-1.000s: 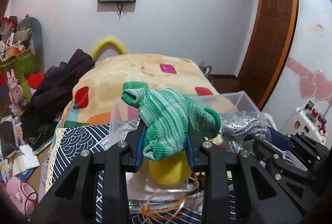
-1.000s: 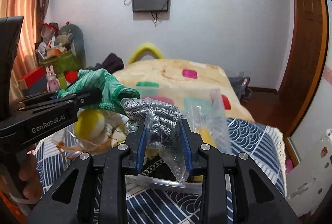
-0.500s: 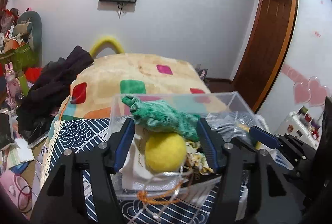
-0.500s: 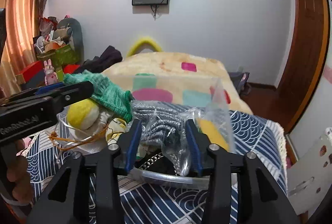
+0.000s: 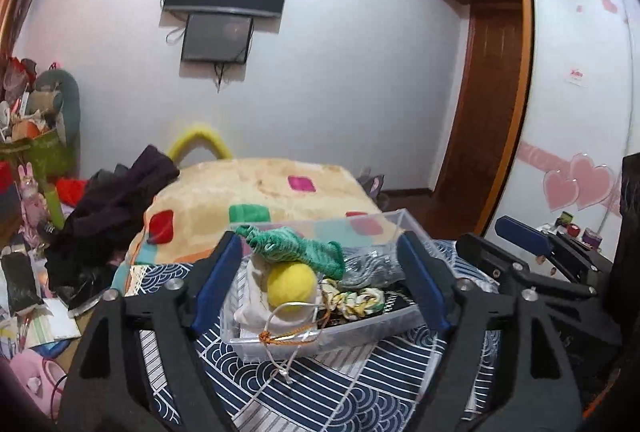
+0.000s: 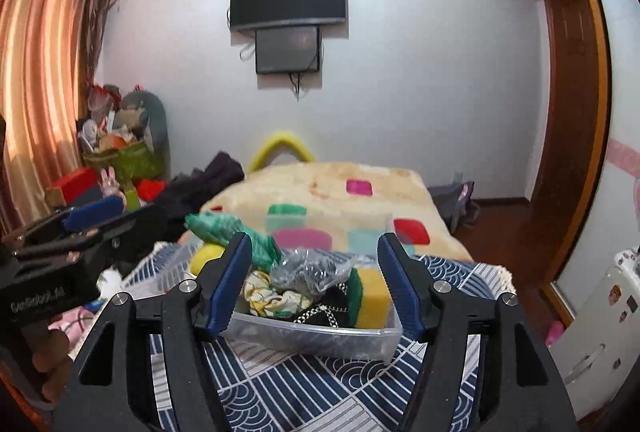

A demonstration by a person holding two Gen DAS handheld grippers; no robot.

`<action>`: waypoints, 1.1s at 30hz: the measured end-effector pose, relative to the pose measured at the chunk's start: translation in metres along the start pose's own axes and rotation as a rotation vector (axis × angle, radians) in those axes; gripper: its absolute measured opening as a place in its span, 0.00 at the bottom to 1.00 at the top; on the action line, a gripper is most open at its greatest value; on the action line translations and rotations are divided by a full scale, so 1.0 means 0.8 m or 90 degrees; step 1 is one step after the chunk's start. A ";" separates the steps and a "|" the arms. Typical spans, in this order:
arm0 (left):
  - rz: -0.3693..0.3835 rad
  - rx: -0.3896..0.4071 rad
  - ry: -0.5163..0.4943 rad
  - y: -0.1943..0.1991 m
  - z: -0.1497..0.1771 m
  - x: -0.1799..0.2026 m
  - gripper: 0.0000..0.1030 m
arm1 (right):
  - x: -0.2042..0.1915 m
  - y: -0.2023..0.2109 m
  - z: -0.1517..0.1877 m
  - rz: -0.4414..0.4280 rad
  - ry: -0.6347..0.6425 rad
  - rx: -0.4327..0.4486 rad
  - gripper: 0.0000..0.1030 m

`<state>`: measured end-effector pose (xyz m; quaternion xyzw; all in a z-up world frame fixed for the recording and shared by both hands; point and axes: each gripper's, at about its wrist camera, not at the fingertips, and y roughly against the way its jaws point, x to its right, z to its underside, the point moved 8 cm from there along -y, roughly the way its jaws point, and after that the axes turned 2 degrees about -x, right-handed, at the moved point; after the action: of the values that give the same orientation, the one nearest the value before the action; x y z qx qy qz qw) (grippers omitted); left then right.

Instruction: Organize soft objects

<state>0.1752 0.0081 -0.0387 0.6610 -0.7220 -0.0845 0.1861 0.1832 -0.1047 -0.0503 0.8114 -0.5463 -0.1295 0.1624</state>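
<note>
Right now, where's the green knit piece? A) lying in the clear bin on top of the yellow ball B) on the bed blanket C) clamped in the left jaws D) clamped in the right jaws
A: the green knit piece lies in the clear bin over the yellow ball; both grippers' jaws stand open, holding nothing.

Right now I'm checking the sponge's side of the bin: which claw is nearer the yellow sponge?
Right. The right claw is open over the end of the clear bin where the yellow sponge sits; the left claw faces the opposite end, by the yellow ball.
</note>
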 end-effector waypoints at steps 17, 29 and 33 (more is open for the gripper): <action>-0.025 0.074 -0.016 0.082 -0.008 0.005 0.99 | -0.019 0.066 -0.029 -0.004 -0.004 0.112 0.88; -0.022 0.078 -0.016 0.087 -0.006 0.007 0.99 | -0.024 0.071 -0.025 -0.004 -0.005 0.119 0.89; -0.022 0.079 -0.016 0.089 -0.006 0.007 0.99 | -0.026 0.074 -0.023 -0.005 -0.006 0.119 0.89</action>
<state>0.1107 0.0109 -0.0070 0.6823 -0.7169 -0.0510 0.1340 0.1324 -0.1036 -0.0091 0.8245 -0.5537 -0.0824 0.0826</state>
